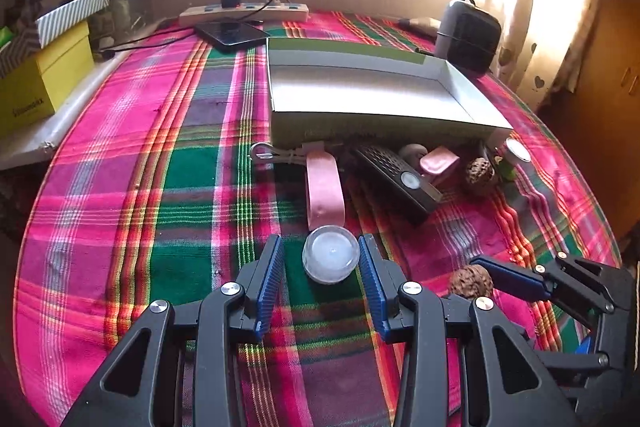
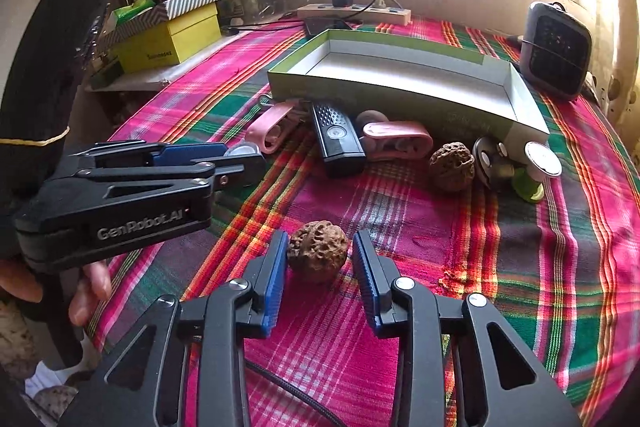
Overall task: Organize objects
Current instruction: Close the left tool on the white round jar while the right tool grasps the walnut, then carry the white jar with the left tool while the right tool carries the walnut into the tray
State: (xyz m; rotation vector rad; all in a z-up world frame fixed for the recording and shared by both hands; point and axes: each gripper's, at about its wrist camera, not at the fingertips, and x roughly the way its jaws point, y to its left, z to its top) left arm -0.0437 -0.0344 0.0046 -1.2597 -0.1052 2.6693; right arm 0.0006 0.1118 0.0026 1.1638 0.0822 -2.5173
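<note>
A round clear-and-white container (image 1: 330, 253) lies on the plaid cloth between the fingers of my open left gripper (image 1: 321, 255); the right pad is near it, the left pad apart. A brown walnut (image 2: 317, 251) lies between the fingers of my open right gripper (image 2: 320, 251), with small gaps on both sides. The same walnut (image 1: 470, 279) shows in the left wrist view beside the right gripper (image 1: 504, 273). The left gripper (image 2: 224, 157) shows in the right wrist view, around the container (image 2: 245, 150). An empty open box (image 1: 372, 95) (image 2: 420, 75) stands behind.
Along the box front lie pink clips (image 1: 324, 193) (image 2: 394, 139), a black device (image 1: 396, 175) (image 2: 336, 137), a second walnut (image 2: 452, 167), and a green spool (image 2: 532, 171). A dark speaker (image 2: 558, 51), power strip (image 1: 244, 13), phone (image 1: 232, 33) and stacked boxes (image 1: 40, 79) stand farther back.
</note>
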